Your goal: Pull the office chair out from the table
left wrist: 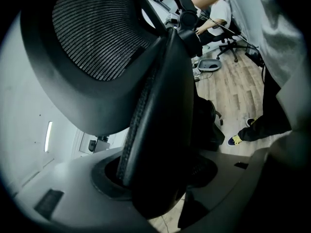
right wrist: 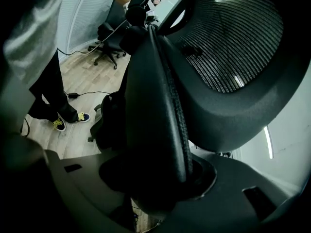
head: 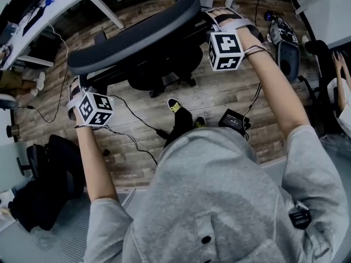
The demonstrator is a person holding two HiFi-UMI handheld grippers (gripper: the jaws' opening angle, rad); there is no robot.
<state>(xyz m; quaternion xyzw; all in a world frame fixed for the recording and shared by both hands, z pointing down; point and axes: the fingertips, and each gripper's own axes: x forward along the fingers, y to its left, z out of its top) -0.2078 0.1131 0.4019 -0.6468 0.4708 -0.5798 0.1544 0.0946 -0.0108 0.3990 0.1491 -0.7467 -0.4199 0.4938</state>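
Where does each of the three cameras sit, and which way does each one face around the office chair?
Head view: on the person's head, facing steeply down onto the backrest; both forearms, sweatshirt, left gripper and right gripper show.
Left gripper view: on the left gripper, facing along its jaws, the backrest's edge between them; the person's trouser leg at right.
Right gripper view: on the right gripper, likewise; trouser leg at left.
Shared: all three show the backrest and a yellow-trimmed shoe.
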